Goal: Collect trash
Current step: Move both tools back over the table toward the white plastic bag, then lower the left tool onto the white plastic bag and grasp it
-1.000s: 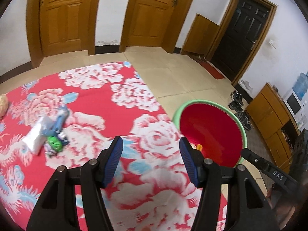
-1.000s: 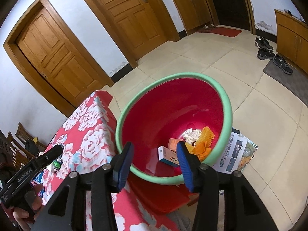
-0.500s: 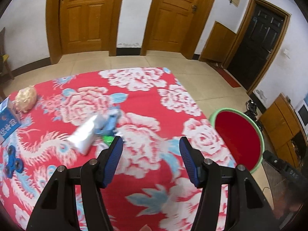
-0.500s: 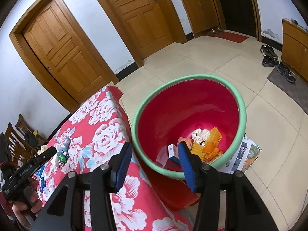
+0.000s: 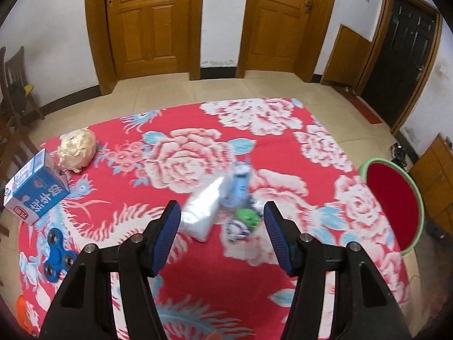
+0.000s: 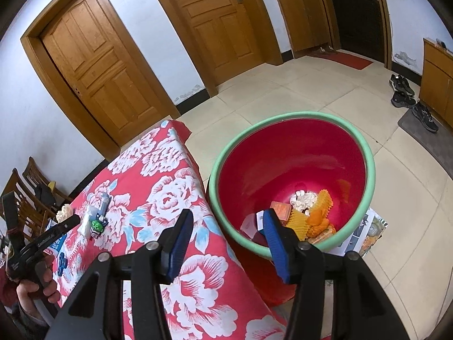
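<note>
A clear plastic wrapper (image 5: 202,212) with blue, green and white packaging (image 5: 240,201) lies mid-table on the red floral cloth (image 5: 198,277). My left gripper (image 5: 220,236) is open and empty, just short of this pile. A crumpled pale ball (image 5: 77,145), a blue milk carton (image 5: 36,191) and a blue fidget spinner (image 5: 58,256) lie at the left. The red bin with a green rim (image 6: 365,147) stands off the table's right edge and holds orange, white and boxed trash (image 6: 308,212). My right gripper (image 6: 226,240) is open and empty, above the bin's near rim.
Wooden doors (image 5: 154,25) line the far wall and a dark door (image 5: 405,56) is at the right. Chairs (image 5: 14,90) stand left of the table. Shoes (image 6: 407,96) and a mat lie on the tiled floor. A magazine (image 6: 365,235) lies beside the bin.
My left gripper has swung left from the bin toward the middle of the table, bringing the wrapper pile between its fingers' line. My right gripper has drawn back a little from the bin.
</note>
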`<state>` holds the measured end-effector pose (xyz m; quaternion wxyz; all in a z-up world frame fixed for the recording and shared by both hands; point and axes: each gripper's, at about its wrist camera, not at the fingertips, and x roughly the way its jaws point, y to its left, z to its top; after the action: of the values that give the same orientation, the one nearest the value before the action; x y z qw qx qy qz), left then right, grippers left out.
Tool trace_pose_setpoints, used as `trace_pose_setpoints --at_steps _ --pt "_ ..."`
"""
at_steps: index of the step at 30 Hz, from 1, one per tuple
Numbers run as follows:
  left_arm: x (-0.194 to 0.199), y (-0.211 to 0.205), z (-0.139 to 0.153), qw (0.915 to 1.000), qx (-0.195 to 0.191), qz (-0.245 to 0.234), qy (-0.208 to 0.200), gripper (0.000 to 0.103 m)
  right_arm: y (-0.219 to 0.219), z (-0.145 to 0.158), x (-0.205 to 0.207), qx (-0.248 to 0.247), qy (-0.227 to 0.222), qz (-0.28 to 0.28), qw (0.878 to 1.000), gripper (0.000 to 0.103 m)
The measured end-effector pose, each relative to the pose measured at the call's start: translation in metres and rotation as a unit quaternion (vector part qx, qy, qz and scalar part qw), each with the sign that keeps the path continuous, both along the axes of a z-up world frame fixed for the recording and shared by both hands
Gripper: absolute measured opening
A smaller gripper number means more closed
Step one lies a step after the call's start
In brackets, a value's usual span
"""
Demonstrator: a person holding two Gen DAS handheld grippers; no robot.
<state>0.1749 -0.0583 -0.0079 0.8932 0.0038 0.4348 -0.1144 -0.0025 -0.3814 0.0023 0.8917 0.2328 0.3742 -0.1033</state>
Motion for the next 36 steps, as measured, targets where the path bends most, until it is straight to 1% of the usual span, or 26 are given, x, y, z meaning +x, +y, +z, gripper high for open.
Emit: trace_pose_setpoints --at_steps 9,14,15,16,17,18,21,24,29,36 --pt "0.019 0.008 -0.028 0.9993 0.021 0.012 0.027 0.061 0.007 -0.002 0.005 -0.003 0.008 0.01 1.0 0.055" --pt "0.025 0.01 -0.04 0.9989 0.011 0.021 0.04 0.06 0.012 -0.002 0.009 -0.007 0.011 0.014 1.0 0.055" --pt "0.025 0.01 -0.042 0.9989 0.009 0.021 0.042 0.057 0.013 -0.002 0.01 -0.008 0.011 0.016 1.0 0.055" --pt "0.026 0.011 -0.045 0.9987 0.006 0.022 0.045 0.05 0.014 -0.002 0.012 -0.008 0.013 0.018 1.0 0.055" --pt "0.025 0.011 -0.046 0.9988 0.007 0.023 0.043 0.047 0.015 -0.002 0.012 -0.008 0.014 0.019 1.0 0.055" --pt "0.024 0.011 -0.045 0.9991 0.008 0.021 0.035 0.04 0.017 -0.002 0.014 -0.008 0.015 0.022 1.0 0.055" --pt "0.022 0.015 -0.045 0.9993 -0.008 0.018 0.033 0.038 0.025 -0.002 0.02 -0.01 0.017 0.032 0.999 0.055" --pt "0.018 0.021 -0.042 0.9992 -0.019 0.025 0.026 0.038 0.035 -0.001 0.027 -0.013 0.017 0.045 0.999 0.055" --pt "0.009 0.046 -0.034 0.9967 -0.044 0.067 0.015 0.038 0.061 -0.001 0.045 -0.018 0.017 0.076 0.997 0.055" --pt "0.002 0.078 -0.027 0.9906 -0.05 0.127 -0.004 0.038 0.106 0.001 0.075 -0.025 0.017 0.125 0.992 0.055"
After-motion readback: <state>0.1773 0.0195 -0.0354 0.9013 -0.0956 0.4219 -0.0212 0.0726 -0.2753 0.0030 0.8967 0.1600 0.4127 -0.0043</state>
